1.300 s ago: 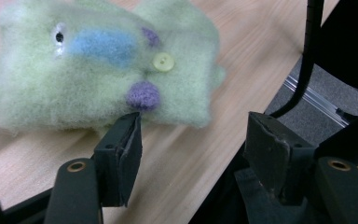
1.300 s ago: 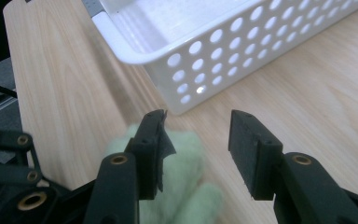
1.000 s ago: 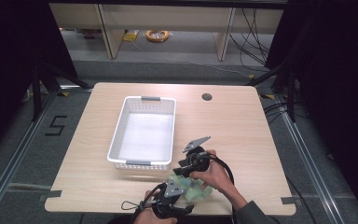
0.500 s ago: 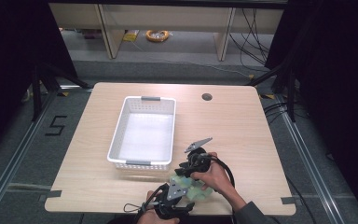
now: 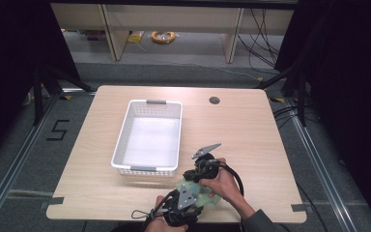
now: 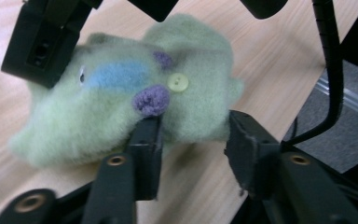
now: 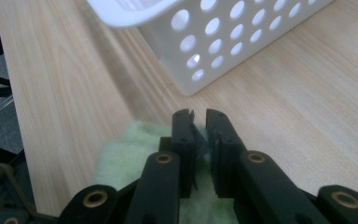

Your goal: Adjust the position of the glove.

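A pale green plush toy point(image 5: 205, 196) with a blue patch, purple bumps and a button lies on the table near its front edge. In the left gripper view the toy point(image 6: 121, 93) is close up, and my left gripper point(image 6: 193, 126) stands open with the toy's lower edge between its jaws. My left gripper point(image 5: 188, 194) sits at the toy's near side. My right gripper point(image 5: 198, 175) is at the toy's far side. Its jaws point(image 7: 200, 114) are pressed together on a thin fold, with the toy point(image 7: 121, 158) under them. The right gripper point(image 6: 42, 42) also shows as a black block over the toy's far end.
A white perforated basket point(image 5: 121, 140) stands just beyond the toy, its corner point(image 7: 233, 42) close ahead of the right jaws. The wooden table point(image 5: 251, 130) has a round cable hole point(image 5: 214, 100) at the back. The table's front edge lies right under both hands.
The left gripper has edged slightly right toward the toy. The right gripper and the toy have hardly moved.
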Demonstrator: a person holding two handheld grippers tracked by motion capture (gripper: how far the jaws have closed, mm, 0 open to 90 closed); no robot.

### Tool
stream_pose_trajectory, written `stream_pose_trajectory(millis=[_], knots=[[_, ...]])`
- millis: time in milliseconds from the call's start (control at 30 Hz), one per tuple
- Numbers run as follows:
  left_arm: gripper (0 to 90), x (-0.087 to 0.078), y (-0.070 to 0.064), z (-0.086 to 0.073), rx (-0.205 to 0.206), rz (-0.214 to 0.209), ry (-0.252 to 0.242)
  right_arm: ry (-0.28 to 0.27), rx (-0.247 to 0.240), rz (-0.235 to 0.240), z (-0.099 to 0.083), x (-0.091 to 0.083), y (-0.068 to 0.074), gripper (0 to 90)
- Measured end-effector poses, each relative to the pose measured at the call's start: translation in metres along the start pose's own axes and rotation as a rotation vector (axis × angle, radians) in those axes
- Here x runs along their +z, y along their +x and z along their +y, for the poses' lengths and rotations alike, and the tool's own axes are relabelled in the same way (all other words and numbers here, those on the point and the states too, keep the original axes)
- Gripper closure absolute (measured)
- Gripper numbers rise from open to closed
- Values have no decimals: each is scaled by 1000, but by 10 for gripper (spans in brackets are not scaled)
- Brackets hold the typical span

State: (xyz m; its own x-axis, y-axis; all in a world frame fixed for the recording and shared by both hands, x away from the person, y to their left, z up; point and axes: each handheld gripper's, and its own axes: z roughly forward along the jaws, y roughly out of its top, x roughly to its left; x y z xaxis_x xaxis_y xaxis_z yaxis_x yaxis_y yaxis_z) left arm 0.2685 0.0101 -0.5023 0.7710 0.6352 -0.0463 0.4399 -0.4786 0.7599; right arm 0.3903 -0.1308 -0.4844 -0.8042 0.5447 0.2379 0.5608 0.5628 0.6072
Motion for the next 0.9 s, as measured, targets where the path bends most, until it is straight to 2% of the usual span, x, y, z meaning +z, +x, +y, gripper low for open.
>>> stream_pose_trajectory(millis=[33,100,133,167,200,233,267,300,333,367,400,433,467,500,533,567,600,667,700,767,833,867,900], knots=[[639,-1,0,0,25,7,3,0,25,18,0,-1,3,833],[757,-1,-2,0,26,-3,-20,-22,15,17,1,-3,4,836],[800,-1,-2,0,41,-13,-8,-25,24,9,2,-5,4,838],[822,-2,-2,0,51,-15,-2,-31,9,12,2,-6,3,839],[840,-2,-3,0,32,-24,-15,-32,34,18,3,-10,4,840],[852,-5,0,1,71,-34,2,-38,19,33,2,-11,3,840],[871,-5,-2,0,38,-36,-6,-40,43,40,2,-12,5,841],[896,-7,0,1,54,-25,-6,-45,37,30,2,-14,5,841],[897,-8,-1,1,43,-32,-21,-46,37,21,2,-17,4,841],[897,-10,3,2,53,-29,-11,-50,46,36,1,-18,4,842],[897,-10,3,2,33,-29,-36,-64,48,25,0,-20,4,842],[897,-12,6,3,42,-26,-22,-64,45,14,1,-22,3,842],[897,-12,7,2,29,-33,-22,-71,55,23,0,-23,2,843],[896,-13,9,3,29,-29,-34,-74,67,27,0,-24,2,843],[869,-13,9,4,39,-39,-24,-75,74,28,0,-24,2,843],[838,-12,5,4,-4,-54,-39,-78,69,22,0,-24,1,843],[808,-12,6,5,29,-54,-28,-78,67,11,0,-25,0,843],[783,-9,0,7,40,-67,-28,-79,91,17,-1,-25,1,843],[733,-7,-3,7,42,-62,-19,-76,86,1,-2,-28,0,843],[685,-3,-5,7,51,-49,-23,-92,83,12,-5,-31,-2,843],[636,1,-6,7,69,-42,3,-95,98,1,-8,-35,-3,843],[613,2,-6,8,88,-36,10,-101,105,-26,-10,-38,-4,843],[604,3,-7,8,83,-29,12,-98,109,-16,-11,-39,-6,843]])
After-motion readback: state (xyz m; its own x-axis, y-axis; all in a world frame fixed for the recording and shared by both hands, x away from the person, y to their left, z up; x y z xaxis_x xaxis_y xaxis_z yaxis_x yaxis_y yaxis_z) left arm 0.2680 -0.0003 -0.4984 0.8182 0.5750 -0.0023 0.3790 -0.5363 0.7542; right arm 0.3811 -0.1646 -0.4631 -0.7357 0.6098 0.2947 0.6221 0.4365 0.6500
